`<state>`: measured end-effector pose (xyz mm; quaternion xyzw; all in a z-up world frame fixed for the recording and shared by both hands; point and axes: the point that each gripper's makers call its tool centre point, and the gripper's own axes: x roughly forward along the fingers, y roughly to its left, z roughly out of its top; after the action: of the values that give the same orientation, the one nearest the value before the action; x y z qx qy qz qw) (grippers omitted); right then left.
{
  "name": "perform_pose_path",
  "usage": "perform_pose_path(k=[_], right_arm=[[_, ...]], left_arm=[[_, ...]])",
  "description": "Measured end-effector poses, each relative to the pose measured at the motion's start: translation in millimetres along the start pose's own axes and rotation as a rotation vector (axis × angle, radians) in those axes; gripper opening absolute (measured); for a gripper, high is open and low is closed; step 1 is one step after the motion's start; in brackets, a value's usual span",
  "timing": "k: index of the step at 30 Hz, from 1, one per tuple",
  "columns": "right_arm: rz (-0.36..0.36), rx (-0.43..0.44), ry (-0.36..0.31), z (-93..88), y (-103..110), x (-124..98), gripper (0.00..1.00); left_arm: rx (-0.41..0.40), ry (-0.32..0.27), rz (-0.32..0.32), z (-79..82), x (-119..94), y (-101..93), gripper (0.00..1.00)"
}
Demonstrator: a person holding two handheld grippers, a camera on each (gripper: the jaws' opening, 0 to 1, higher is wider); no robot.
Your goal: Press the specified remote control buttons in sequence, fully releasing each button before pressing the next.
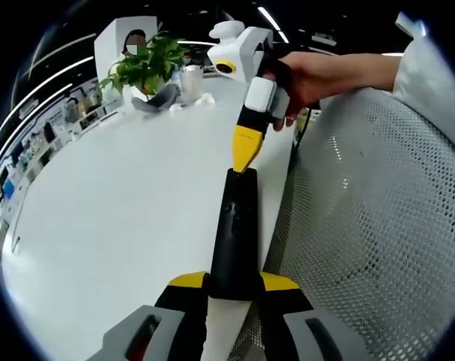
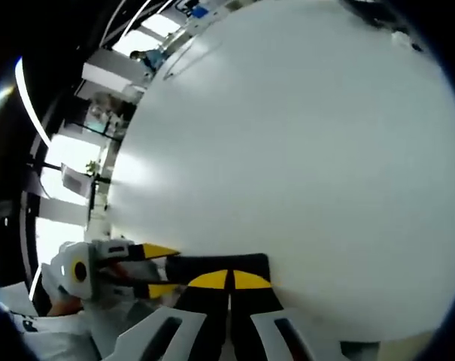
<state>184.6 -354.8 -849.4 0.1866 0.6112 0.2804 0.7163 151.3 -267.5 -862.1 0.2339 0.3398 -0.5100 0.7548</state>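
1. White and bare, the worktop (image 1: 114,226) spreads from nine o'clock toward the centre of my left gripper view, with a leafy green plant (image 1: 146,66) and a few small pale things I cannot identify at its far end near eleven o'clock.
2. My left gripper (image 1: 235,289) rises at six o'clock, its yellow-tipped jaws narrowed on the near end of the black remote control (image 1: 235,226), which lies lengthwise along the worktop's edge, pointing toward twelve.
3. My right gripper (image 1: 246,147) comes down from one o'clock in a hand (image 1: 310,75); its yellow tip meets the remote's far end, jaws pressed together with no gap between them.
4. A grey mesh surface (image 1: 370,226) fills the three-to-five o'clock side, just beside the worktop.
5. In my right gripper view, the left gripper (image 2: 156,267) shows at eight o'clock, yellow tips on either side of the remote control (image 2: 219,265).
6. At six o'clock my right gripper (image 2: 229,280) has its yellow tips side by side, closed, resting on that remote.
7. The worktop (image 2: 302,150) runs pale and bare from the centre out to three o'clock.
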Motion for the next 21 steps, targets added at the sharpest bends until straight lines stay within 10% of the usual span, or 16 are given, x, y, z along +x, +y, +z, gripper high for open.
perform_pose_path(k=[12,21], right_arm=[[-0.029,-0.037,0.013,-3.4,-3.2,0.9,0.0],[-0.123,-0.217,0.01,-4.6,-2.5,1.3,0.0]], left_arm=[[-0.004,-0.004,-0.002,-0.2,0.4,-0.6,0.25],[0.008,0.001,-0.003,0.5,0.5,-1.2,0.25]])
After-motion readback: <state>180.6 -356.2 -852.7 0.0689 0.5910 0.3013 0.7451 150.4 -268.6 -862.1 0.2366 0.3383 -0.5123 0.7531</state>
